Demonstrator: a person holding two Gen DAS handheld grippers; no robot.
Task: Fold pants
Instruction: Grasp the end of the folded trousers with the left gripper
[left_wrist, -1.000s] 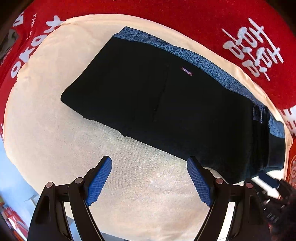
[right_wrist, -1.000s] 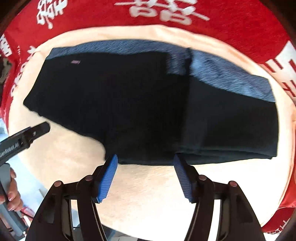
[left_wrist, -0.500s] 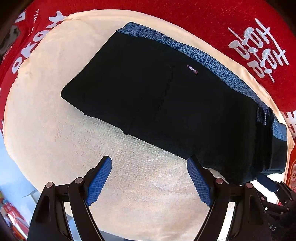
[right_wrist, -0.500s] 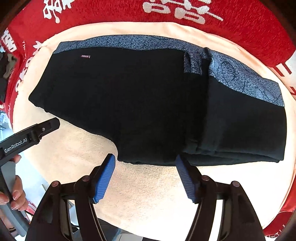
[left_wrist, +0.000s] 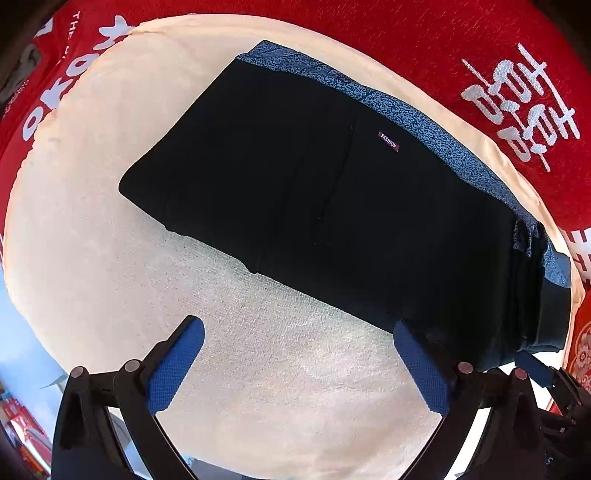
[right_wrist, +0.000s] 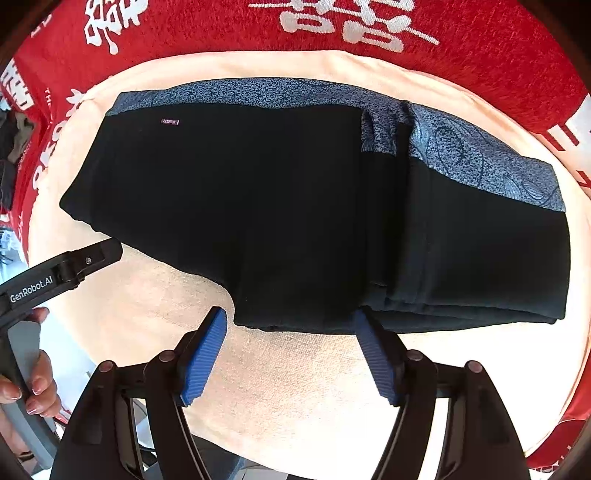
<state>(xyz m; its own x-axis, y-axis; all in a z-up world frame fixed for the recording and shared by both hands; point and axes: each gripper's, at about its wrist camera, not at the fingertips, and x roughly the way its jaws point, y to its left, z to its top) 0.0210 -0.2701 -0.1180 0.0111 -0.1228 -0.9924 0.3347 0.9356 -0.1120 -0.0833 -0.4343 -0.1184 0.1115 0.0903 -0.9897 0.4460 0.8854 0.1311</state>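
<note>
L gripper (left_wrist: 297, 363) has just sprung wider vs a sec ago & its jaws are opening, nothing btwn them, only cream towel (left_wrist: 258, 369) below; R gripper (right_wrist: 290, 349) jaws also opening, empty, hanging just off the near hem of the pants (right_wrist: 295, 206), not touching. Pants lie flat on the towel over the red cloth (right_wrist: 461, 40), one end already doubled over w/ the blue patterned band (right_wrist: 498, 166) on top; prob a fold just released, next fold due. No containers in view; nothing to report there.
</note>
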